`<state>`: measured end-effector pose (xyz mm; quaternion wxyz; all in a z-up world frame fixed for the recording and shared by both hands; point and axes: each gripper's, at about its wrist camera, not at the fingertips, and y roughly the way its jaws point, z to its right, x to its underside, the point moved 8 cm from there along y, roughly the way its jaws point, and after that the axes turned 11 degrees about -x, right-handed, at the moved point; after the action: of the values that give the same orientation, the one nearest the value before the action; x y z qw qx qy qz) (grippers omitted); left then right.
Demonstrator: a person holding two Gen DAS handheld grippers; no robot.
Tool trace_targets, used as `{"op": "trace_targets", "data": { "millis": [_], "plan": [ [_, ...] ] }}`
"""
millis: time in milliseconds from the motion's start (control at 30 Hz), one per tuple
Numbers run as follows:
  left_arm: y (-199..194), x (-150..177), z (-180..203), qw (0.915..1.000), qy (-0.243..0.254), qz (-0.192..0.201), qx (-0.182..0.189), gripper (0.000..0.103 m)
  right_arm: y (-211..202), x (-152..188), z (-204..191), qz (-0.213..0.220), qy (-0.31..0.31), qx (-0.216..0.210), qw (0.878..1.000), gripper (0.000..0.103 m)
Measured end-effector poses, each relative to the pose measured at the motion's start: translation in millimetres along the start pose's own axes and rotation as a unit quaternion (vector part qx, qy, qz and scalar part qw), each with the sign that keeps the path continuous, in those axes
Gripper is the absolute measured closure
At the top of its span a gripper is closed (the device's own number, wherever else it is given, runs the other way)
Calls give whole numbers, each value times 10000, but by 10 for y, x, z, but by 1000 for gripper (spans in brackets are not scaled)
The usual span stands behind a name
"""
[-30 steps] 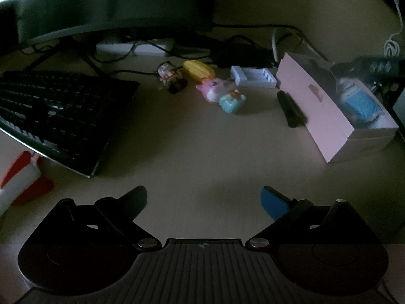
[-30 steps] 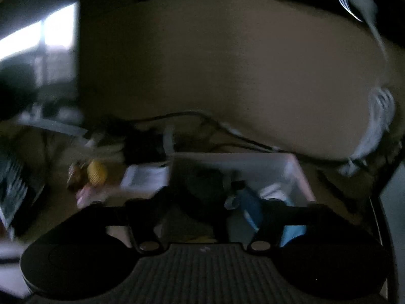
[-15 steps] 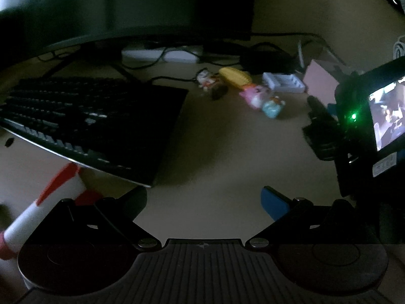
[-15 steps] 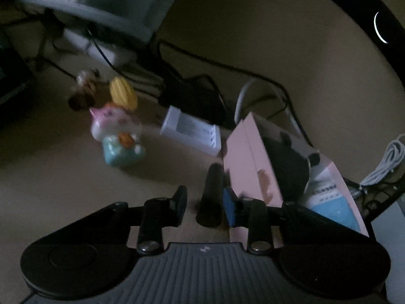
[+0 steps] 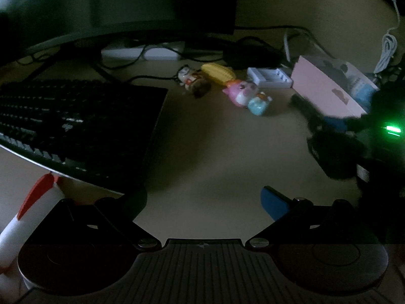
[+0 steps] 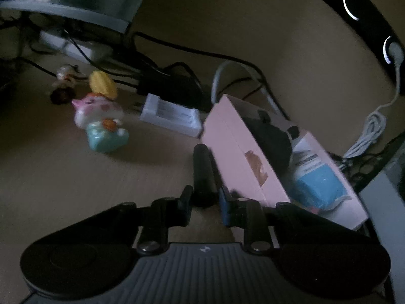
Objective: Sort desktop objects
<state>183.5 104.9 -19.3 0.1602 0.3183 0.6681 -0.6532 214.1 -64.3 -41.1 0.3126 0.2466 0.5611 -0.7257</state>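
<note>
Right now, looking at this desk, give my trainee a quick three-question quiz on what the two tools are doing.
1. True or false: the right tool is shut on the black marker.
2. Which side of the marker is the pink box on, in the right wrist view: A left, B right?
3. Fill in: the left tool is open and holds ____.

Key: 1 true; 2 B; 3 nothing.
</note>
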Motion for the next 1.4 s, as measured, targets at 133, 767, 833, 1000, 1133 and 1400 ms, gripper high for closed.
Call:
{"op": "trace_targets", "data": {
  "millis": [133, 767, 833, 1000, 1133, 1400],
  "plan": [
    [24, -27, 68, 10000, -26, -18, -29, 3, -377, 136, -5, 63, 166, -1029, 9945, 81],
    [68, -475, 1186, 9943, 889, 527, 266, 3, -813, 569, 1415, 266, 2032, -1193, 9715, 32],
    [28, -435, 1061, 9958, 771, 471, 145, 3, -718, 496, 1389, 297, 2166, -1533, 9637, 32],
    [23, -326, 544, 9985, 402, 231, -300, 3, -541, 327, 1101, 394, 1908, -1782, 9645, 21],
    [47, -256, 197, 9990, -19, 48, -436, 3, -533, 338, 791, 379, 1509, -2081, 9657, 20],
    [35, -206, -30, 9992, -118, 36, -372, 3, -486, 262, 128, 471, 230, -1595, 9858, 53]
  ]
}}
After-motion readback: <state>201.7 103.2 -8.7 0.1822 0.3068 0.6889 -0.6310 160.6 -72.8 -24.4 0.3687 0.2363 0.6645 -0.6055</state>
